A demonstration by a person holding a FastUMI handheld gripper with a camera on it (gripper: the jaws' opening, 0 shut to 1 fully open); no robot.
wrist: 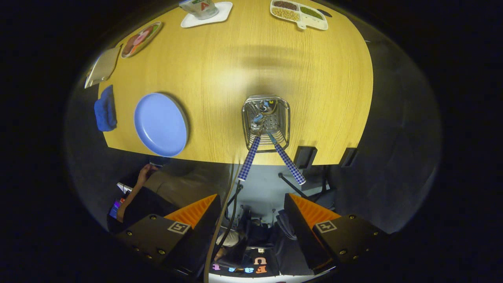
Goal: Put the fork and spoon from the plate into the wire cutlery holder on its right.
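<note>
The hand-held gripper hangs high above the wooden surface, its fingers spread wide with nothing between them. Mid-frame, the wire cutlery holder stands near the surface's lower edge, and the fork and spoon sit inside it with checked handles splaying out. The blue plate lies bare to its left, a blue cloth beyond. At lower left, a person's hand shows below the surface.
</note>
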